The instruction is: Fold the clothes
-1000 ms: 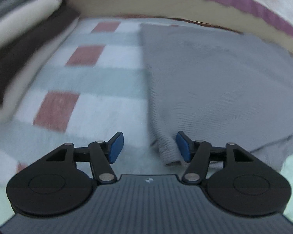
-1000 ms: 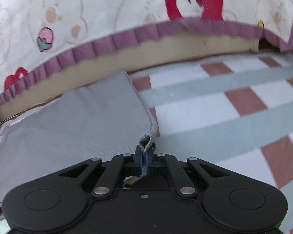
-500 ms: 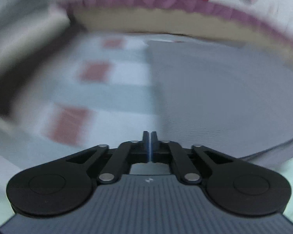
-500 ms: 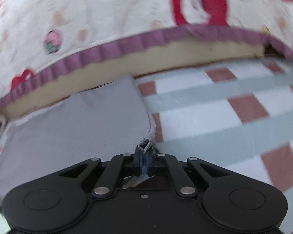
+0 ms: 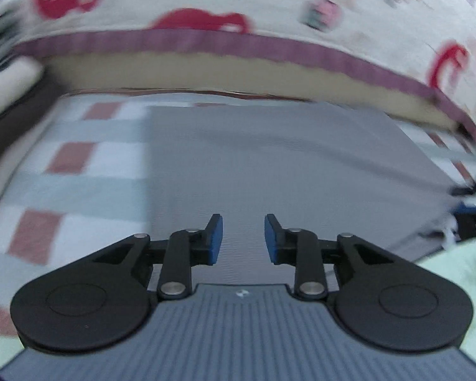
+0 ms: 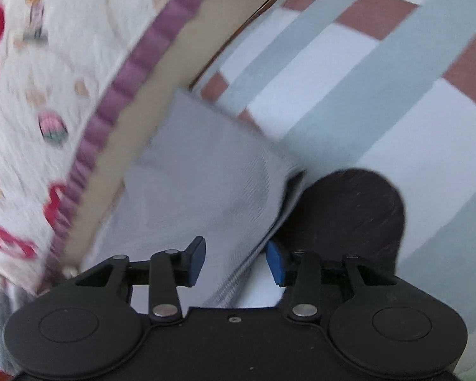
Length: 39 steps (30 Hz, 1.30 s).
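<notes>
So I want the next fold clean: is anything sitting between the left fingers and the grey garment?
Nothing visible. The left gripper is opening with only bare air between its fingers, and the grey garment lies flat on the checked sheet right below them.

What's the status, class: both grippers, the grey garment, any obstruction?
Left gripper opening, nothing between. Right gripper opening, hem between. Grey garment flat on checked sheet. No obstruction.

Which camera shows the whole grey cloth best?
The left wrist view. There the grey cloth lies spread flat on the checked sheet, with its left, far and right edges showing. The right wrist view shows only one folded corner close up, blurred, running between the opening right gripper.
</notes>
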### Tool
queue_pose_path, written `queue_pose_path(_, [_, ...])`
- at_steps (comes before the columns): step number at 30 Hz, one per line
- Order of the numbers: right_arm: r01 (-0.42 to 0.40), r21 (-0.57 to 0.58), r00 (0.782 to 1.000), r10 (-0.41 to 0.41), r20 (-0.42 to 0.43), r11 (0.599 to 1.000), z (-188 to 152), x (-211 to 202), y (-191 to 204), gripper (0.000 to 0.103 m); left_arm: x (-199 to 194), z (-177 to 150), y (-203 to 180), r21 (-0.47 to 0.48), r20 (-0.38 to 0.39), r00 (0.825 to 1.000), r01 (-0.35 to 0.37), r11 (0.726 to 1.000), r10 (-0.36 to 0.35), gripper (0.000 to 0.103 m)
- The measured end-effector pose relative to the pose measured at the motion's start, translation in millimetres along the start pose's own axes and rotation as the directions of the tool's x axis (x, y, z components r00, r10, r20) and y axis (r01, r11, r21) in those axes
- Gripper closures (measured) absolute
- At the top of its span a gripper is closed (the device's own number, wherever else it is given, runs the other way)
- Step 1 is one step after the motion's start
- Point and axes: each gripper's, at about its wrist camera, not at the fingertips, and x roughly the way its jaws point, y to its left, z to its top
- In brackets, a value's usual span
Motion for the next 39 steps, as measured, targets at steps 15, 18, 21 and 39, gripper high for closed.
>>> queue_pose_path(15, [0.003,-0.135,0.999,-0.01,-0.046,0.991,-8,16,33,0.05,-20,-10,81,-0.376,-0.192,0.965,-0.241,0.895,0.179,0.059])
queue_pose_path(18, [-0.017,-0.09,1.0,0.015,-0.023,0.996,-6,14,26,0.051,-30,-24,97,-0.47,-0.19,0.976,-0.186,0.863,0.107,0.06])
queue_pose_path(21, [-0.026,-0.075,1.0,0.025,-0.009,0.997,-7,13,25,0.05,-27,-31,99,-0.539,-0.167,0.986,-0.107,0.836,0.018,0.06])
queue_pose_path(39, [0.001,-0.135,0.999,0.004,0.037,0.991,-14,12,32,0.05,-9,-24,89,-0.413,-0.208,0.972,-0.188,0.891,0.109,0.088])
